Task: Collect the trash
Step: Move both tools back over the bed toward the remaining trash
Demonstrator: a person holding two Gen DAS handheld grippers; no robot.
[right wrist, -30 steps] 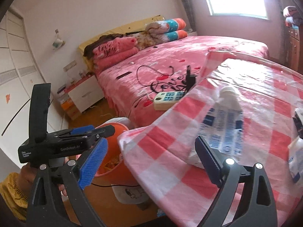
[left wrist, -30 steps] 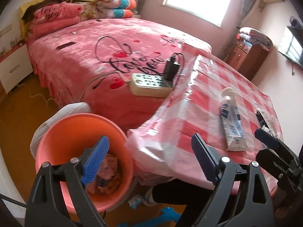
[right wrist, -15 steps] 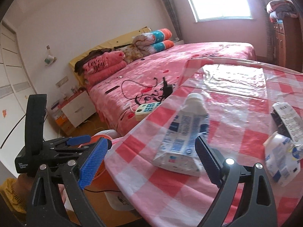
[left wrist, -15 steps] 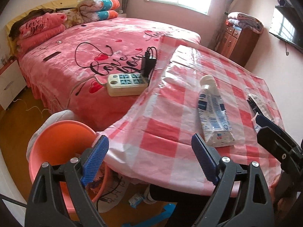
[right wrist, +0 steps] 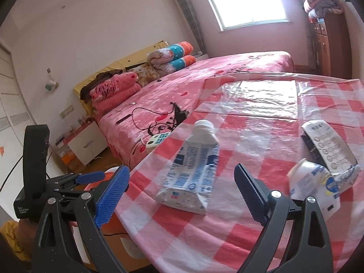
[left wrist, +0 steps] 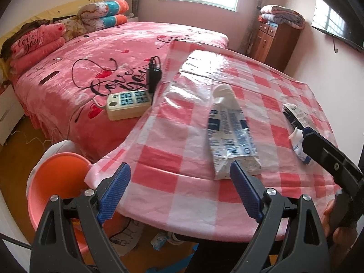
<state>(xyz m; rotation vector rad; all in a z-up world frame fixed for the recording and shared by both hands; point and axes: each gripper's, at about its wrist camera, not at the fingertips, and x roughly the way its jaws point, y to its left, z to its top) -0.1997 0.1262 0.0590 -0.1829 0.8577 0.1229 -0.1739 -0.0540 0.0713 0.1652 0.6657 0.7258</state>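
A flattened white and blue milk carton [left wrist: 229,134] lies on the red-checked table [left wrist: 186,154]; it also shows in the right wrist view [right wrist: 193,170]. A small white cup [right wrist: 311,188] and a crushed white and black box [right wrist: 327,150] lie to its right; both show in the left wrist view, the cup [left wrist: 298,141] and the box [left wrist: 295,116]. An orange bin [left wrist: 54,186] stands on the floor at the table's left edge. My left gripper [left wrist: 179,193] is open and empty over the table's near edge. My right gripper [right wrist: 179,195] is open and empty, just in front of the carton.
A pink bed [left wrist: 102,68] lies behind the table, with a power strip [left wrist: 129,104] and a black charger [left wrist: 153,75] at its edge. A wooden cabinet [left wrist: 275,38] stands at the back right. A bedside drawer unit [right wrist: 86,143] stands left of the bed.
Both grippers have swung right and up from the bin toward the tabletop. The carton, cup and box now sit closer and more central. Both stay open and empty.
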